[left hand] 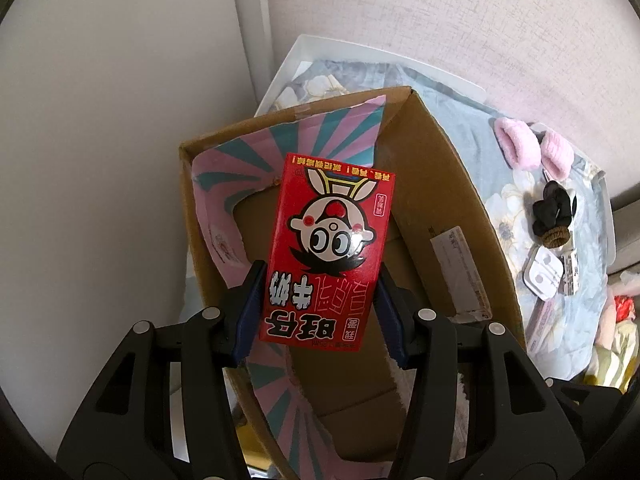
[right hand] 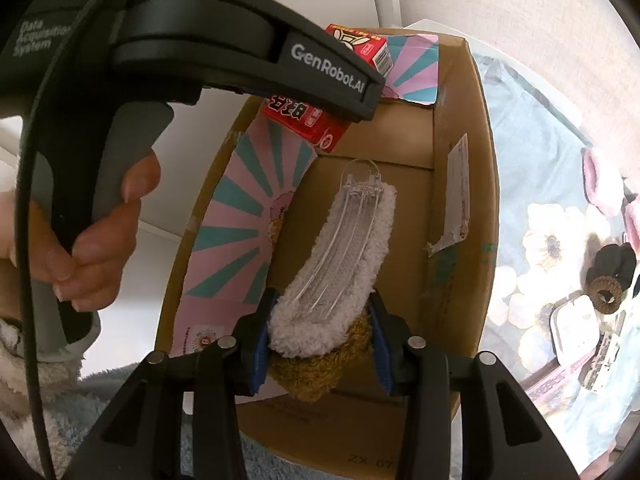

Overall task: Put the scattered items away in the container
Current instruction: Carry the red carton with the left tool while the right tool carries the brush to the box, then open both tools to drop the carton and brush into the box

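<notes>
My left gripper is shut on a red milk carton with a cartoon face, held upside down over the open cardboard box. In the right wrist view the same red carton shows partly behind the left gripper's black body, which a hand holds. My right gripper is shut on a fluffy white and brown hair clip with a clear plastic claw, hanging inside the cardboard box.
A pink and teal striped card lines the box's left wall. On the floral cloth to the right lie pink fluffy items, a black scrunchie, a brown hair tie and white cases.
</notes>
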Action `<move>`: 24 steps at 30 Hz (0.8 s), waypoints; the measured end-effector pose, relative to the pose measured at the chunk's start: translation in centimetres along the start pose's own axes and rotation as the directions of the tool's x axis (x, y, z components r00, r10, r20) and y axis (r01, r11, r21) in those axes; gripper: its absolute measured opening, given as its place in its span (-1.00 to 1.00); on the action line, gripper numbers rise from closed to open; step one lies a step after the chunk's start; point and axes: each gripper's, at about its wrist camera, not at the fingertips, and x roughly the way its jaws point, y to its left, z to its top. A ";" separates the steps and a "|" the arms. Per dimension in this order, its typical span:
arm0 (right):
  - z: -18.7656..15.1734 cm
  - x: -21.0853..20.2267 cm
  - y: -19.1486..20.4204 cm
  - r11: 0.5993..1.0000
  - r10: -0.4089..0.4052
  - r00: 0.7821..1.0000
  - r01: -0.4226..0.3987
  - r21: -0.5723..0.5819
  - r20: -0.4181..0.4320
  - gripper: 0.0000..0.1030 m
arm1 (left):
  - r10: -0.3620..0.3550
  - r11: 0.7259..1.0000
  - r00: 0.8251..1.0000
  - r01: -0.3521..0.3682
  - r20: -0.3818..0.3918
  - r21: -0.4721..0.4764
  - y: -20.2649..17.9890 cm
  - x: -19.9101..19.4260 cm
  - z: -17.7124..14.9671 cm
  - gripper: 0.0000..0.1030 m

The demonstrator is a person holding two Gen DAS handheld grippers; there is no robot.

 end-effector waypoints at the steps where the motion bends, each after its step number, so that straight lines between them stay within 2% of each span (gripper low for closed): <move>1: 0.0 0.1 0.0 1.000 -0.003 1.000 0.003 -0.002 -0.002 -0.24 | 0.006 1.000 1.000 -0.006 0.000 0.001 0.0 0.0 0.0 -0.05; 3: 0.0 0.3 0.1 1.000 -0.002 1.000 0.002 -0.011 -0.009 -0.21 | 0.004 1.000 1.000 -0.004 -0.003 0.000 0.0 0.0 0.1 0.17; 4: 0.0 0.5 0.2 1.000 -0.008 1.000 0.008 -0.015 -0.015 -0.13 | -0.001 1.000 1.000 0.001 -0.005 -0.003 0.0 -0.1 0.3 0.63; 5: 0.0 0.7 0.2 1.000 -0.018 1.000 0.017 -0.017 -0.024 -0.08 | 0.000 1.000 1.000 0.000 0.001 -0.006 0.0 -0.3 0.3 0.94; 8: 0.0 1.3 0.1 0.996 -0.083 0.995 0.082 -0.018 -0.050 0.14 | 0.012 1.000 0.999 -0.013 0.051 0.001 -0.1 -1.5 0.4 0.98; 10: 0.0 1.2 -0.1 0.995 -0.099 0.994 0.099 -0.009 -0.041 0.28 | 0.026 0.999 0.998 -0.027 0.055 0.024 -0.4 -1.9 0.5 0.98; 12: -0.1 0.6 -0.4 0.995 -0.100 0.995 0.100 0.004 -0.008 0.29 | 0.048 0.998 0.997 -0.050 0.060 0.036 -0.6 -2.2 0.5 0.98; 14: -0.2 0.3 -0.6 0.994 -0.109 0.994 0.109 0.013 0.008 0.29 | 0.042 0.998 0.997 -0.044 0.061 0.033 -0.4 -2.4 0.5 0.98; 24: -1.0 0.3 -1.4 0.990 -0.138 0.990 0.137 0.036 0.022 0.29 | 0.019 1.000 0.998 -0.018 0.060 -0.017 1.0 -3.4 0.1 0.98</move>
